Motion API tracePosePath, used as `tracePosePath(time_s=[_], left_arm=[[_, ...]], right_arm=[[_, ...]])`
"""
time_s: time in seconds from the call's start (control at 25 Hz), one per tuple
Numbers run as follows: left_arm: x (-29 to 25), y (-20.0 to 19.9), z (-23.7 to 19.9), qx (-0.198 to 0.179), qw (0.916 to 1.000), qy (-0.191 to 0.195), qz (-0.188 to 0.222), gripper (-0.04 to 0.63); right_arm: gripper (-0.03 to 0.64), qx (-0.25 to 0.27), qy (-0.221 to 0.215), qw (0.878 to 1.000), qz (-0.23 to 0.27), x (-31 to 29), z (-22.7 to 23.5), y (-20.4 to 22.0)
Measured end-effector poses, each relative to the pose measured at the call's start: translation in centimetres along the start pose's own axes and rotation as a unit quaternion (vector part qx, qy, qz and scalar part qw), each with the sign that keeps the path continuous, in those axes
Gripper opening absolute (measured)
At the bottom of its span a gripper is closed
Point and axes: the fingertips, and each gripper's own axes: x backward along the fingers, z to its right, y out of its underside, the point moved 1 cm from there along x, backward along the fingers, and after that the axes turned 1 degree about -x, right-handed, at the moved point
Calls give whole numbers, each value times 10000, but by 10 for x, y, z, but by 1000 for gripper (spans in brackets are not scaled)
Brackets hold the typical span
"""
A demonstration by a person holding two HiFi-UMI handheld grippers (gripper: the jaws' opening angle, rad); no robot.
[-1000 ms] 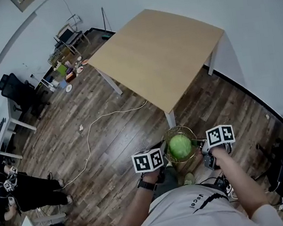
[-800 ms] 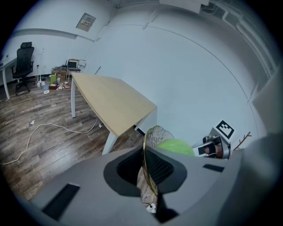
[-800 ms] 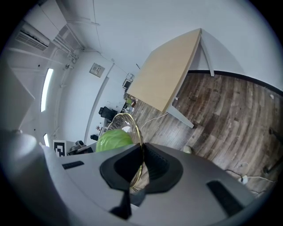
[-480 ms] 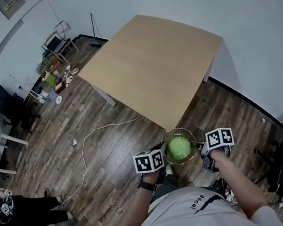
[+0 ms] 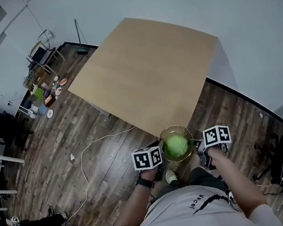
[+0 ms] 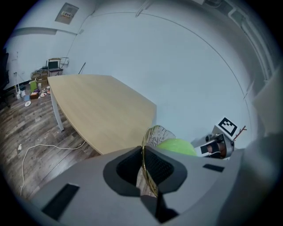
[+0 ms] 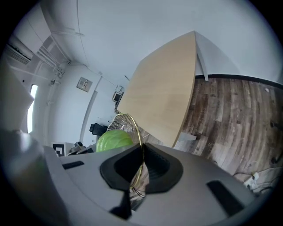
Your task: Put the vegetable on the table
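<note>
Cabbage sits in the wire basket, held up between my two grippers right by the near corner of the table, apparently not set down yet. Left gripper is clamped on the basket rim, right gripper is clamped on the opposite rim. Step looks like carry-to-table. Next move needs both sides kept level, basket brought forward well inside the edge, lowered, then both released.

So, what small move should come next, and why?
Probably carry the basket forward over the table. The left tongs and right tongs are shut on its rim, the cabbage sits inside, and the basket is only at the table's near edge.
</note>
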Motion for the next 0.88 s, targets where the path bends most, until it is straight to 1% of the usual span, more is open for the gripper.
tracePosePath(time_s=[0.24, 0.44, 0.64, 0.76, 0.88], left_arm=[[-36, -32, -22, 115, 9999, 31, -37, 29], [-77, -68, -39, 187, 9997, -122, 12, 29], [-113, -111, -59, 383, 9986, -306, 197, 29], [-136, -128, -73, 519, 9973, -423, 290, 29], [-159, -141, -83, 599, 9965, -482, 333, 29]], right_arm=[[25, -22, 98, 9999, -59, -24, 5, -45], [25, 61, 83, 9997, -235, -47, 16, -102], [25, 381, 106, 9981, -467, -71, 16, -167], [25, 478, 61, 9971, -590, -87, 22, -195], [25, 473, 27, 9967, -665, -102, 33, -219]])
